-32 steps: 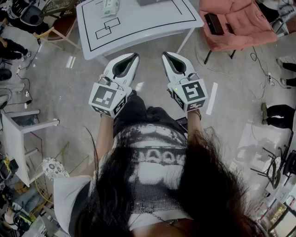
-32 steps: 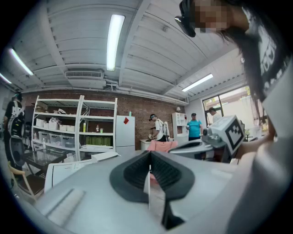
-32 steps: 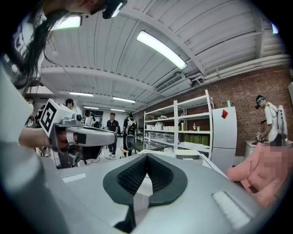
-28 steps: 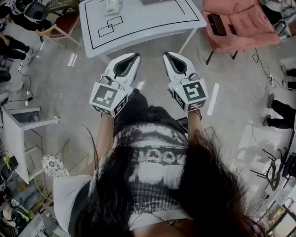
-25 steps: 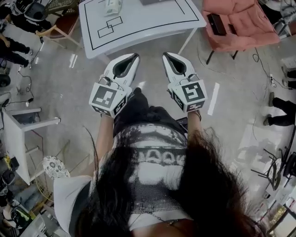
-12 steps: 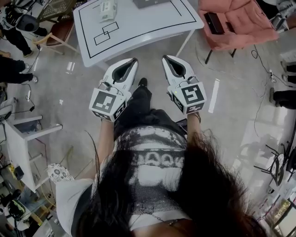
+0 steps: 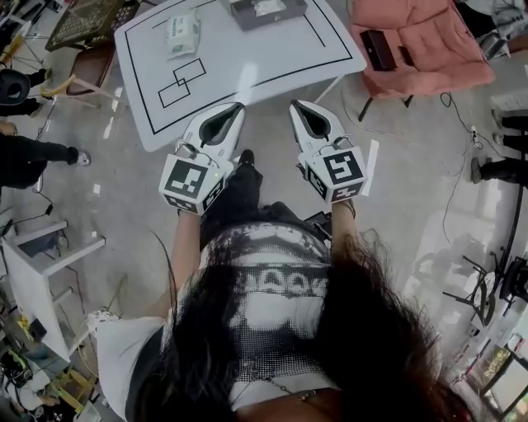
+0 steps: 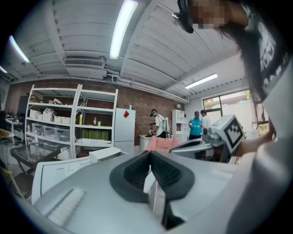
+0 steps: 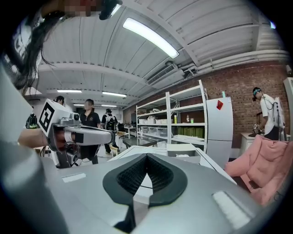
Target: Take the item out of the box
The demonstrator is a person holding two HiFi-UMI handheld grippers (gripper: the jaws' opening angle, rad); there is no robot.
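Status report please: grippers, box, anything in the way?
Left gripper and right gripper shut, empty. Box at far edge of table, untouched. Nothing seen in the way.

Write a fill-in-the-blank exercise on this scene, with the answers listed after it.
The jaws of the left gripper and the right gripper are both ____, with nothing between them. On the table, the box holds a ____ item. The armchair beside the table is ____ in colour.
Missing words: shut; white; pink.
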